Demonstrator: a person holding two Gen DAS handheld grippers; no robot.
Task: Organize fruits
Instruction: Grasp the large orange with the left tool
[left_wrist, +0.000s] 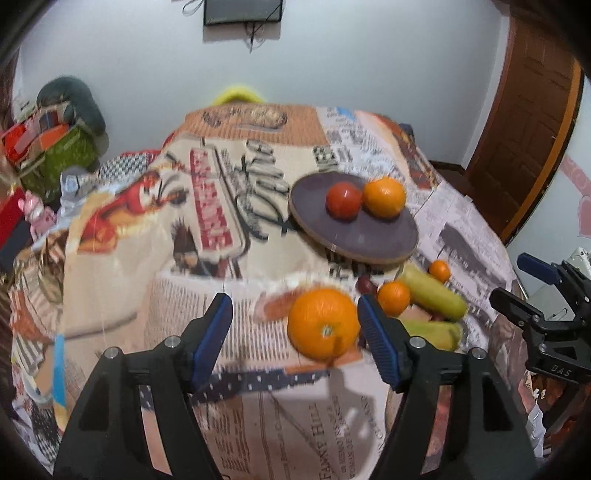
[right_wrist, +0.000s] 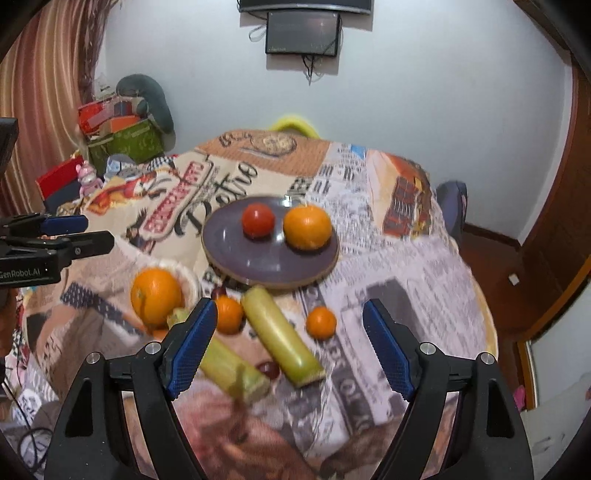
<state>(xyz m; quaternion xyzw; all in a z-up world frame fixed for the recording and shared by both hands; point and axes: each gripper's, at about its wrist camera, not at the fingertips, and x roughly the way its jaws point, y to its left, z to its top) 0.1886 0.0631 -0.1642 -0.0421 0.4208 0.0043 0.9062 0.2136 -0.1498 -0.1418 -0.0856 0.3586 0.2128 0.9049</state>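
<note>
Left gripper (left_wrist: 295, 341): fingers spread wide, gripping nothing.
Large orange (left_wrist: 323, 324): between the left fingers, just beside the right-hand pad; contact unclear.
Right gripper (right_wrist: 290, 343): fingers wide apart, empty.
Green stalk (right_wrist: 282, 336): lying between the right fingers.

You've got open cloth left of the plate (right_wrist: 236, 258); the near side's crowded with small oranges (right_wrist: 321, 322) and green stalks (right_wrist: 282, 334).

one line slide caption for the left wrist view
Open left gripper frames a large orange; behind it, a purple plate holds a tomato and another orange.
</note>
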